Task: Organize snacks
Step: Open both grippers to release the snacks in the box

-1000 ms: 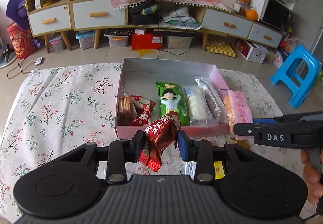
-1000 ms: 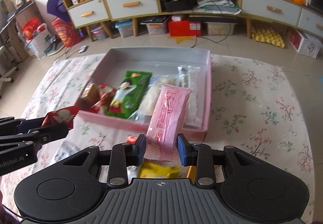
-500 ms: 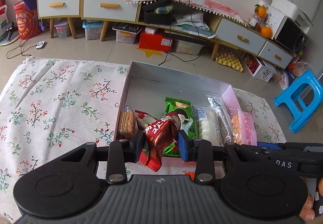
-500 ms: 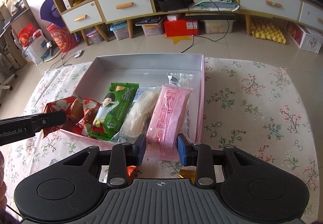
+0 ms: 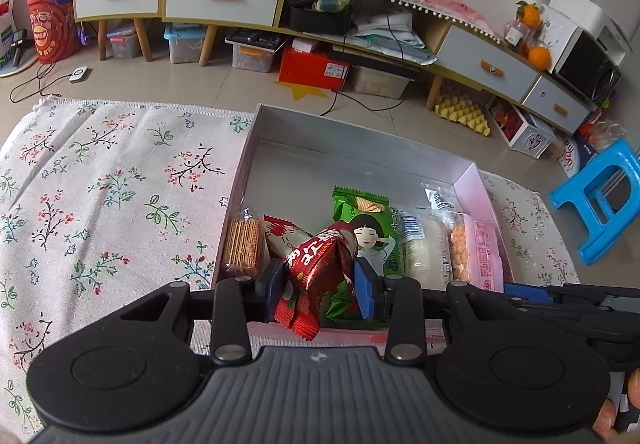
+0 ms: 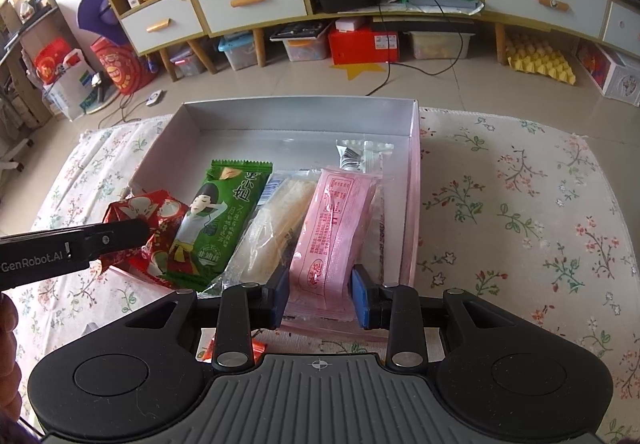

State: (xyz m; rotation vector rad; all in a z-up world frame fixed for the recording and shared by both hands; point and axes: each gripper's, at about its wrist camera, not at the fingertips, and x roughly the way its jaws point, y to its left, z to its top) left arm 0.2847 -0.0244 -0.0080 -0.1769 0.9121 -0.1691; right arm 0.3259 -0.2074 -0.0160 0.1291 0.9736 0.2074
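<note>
A pink box (image 5: 474, 188) (image 6: 414, 180) lies on the flowered tablecloth and holds several snack packets. My left gripper (image 5: 320, 290) is shut on a red snack packet (image 5: 320, 268) over the box's near left part; the packet also shows in the right wrist view (image 6: 158, 220). My right gripper (image 6: 320, 296) is shut on a pink snack packet (image 6: 334, 228), which lies over the box's right side and also shows in the left wrist view (image 5: 484, 254). A green packet (image 6: 218, 220) and a clear packet (image 6: 276, 222) lie between them.
A cracker pack (image 5: 242, 240) lies at the box's left end. Small orange and yellow wrappers (image 6: 256, 346) lie on the cloth (image 6: 520, 212) near the box's front. A blue stool (image 5: 600, 196) stands on the floor to the right. Cabinets (image 6: 248, 4) stand behind.
Both grippers have moved forward over the box with their packets. The pink packet now lies lower inside the box's right side; the red packet is over the left packets.
</note>
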